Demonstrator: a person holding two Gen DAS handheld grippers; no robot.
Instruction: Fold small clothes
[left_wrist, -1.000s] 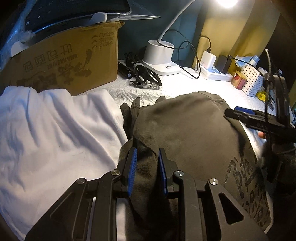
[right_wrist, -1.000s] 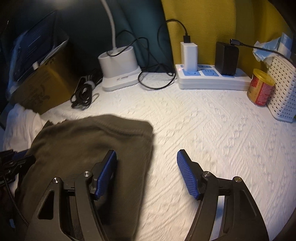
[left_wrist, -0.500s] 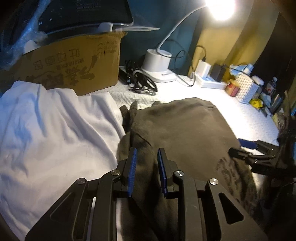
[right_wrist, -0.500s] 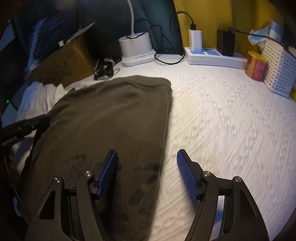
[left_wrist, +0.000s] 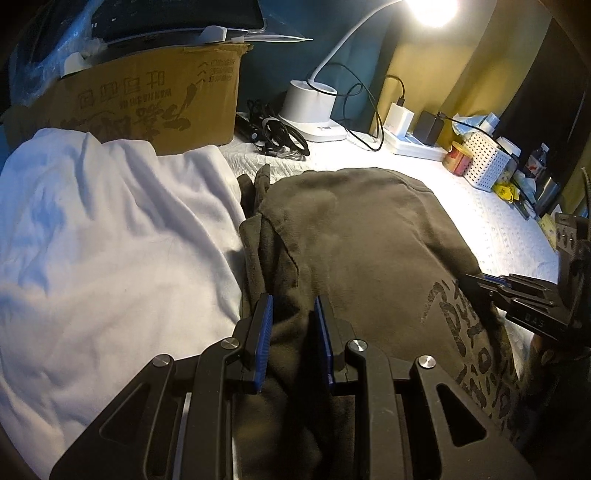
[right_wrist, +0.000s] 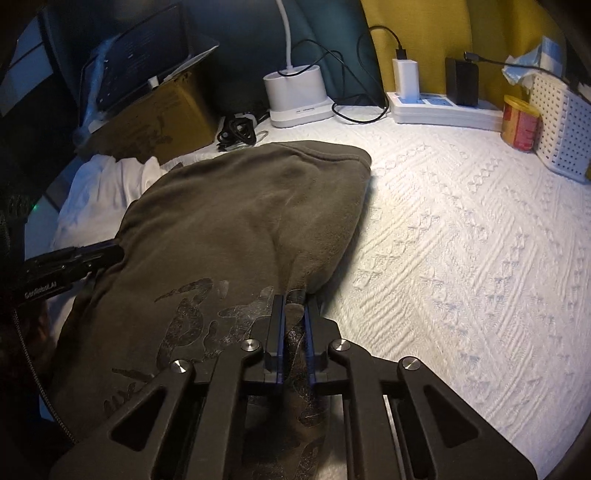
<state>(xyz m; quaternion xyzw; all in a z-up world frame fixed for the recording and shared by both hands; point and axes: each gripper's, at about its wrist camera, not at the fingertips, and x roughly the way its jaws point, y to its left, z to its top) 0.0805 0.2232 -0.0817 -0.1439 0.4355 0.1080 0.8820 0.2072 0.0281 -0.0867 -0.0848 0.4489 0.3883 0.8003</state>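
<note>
The left hand-held gripper (left_wrist: 291, 332) is clamped on a bunched fold at the near left edge of the olive shirt (left_wrist: 362, 236). The right hand-held gripper (right_wrist: 294, 317) has just been closing and now pinches the shirt's near right edge, cloth between its pads. The shirt lies spread on the white quilted surface (right_wrist: 461, 236), overlapping a white garment (left_wrist: 110, 236) to its left. Beyond stand a cardboard box (left_wrist: 147, 99), a lamp base (right_wrist: 295, 92), a power strip (right_wrist: 439, 109), a red can (right_wrist: 519, 123) and a white basket (right_wrist: 561, 125).
</note>
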